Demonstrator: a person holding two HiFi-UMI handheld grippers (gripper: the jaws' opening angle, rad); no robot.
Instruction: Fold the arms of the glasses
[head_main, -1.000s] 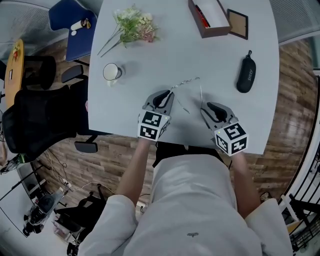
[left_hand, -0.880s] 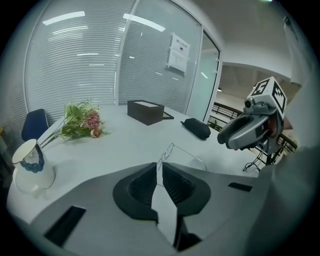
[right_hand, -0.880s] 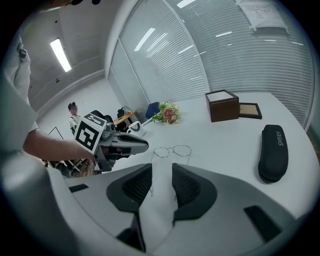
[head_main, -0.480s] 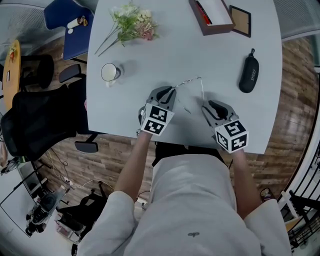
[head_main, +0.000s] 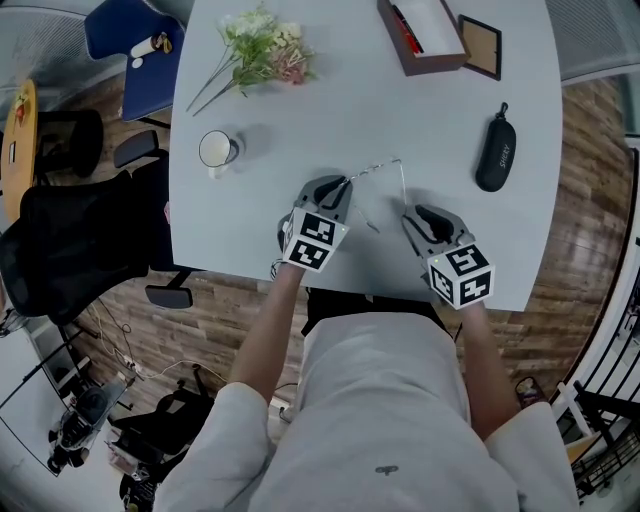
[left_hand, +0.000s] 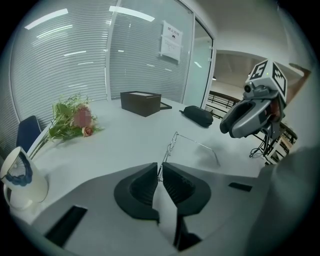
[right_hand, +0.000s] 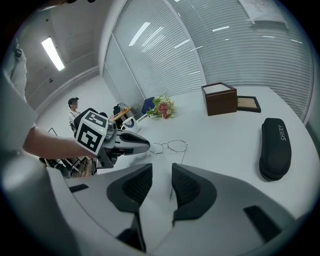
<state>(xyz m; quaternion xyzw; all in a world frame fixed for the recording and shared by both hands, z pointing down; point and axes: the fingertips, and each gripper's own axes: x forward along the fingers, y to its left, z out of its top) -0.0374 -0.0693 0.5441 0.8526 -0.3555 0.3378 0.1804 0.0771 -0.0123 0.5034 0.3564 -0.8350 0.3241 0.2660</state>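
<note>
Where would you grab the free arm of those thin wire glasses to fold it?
Take the free arm of the wire-framed glasses near its tip, from the person's side: it lies straight, pointing at the right gripper's open fingers. The left gripper is shut on the other arm.

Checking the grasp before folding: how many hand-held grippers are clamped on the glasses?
1. The left hand-held gripper is shut on the glasses at their left end. The right hand-held gripper has its jaws apart around the other arm's tip.
</note>
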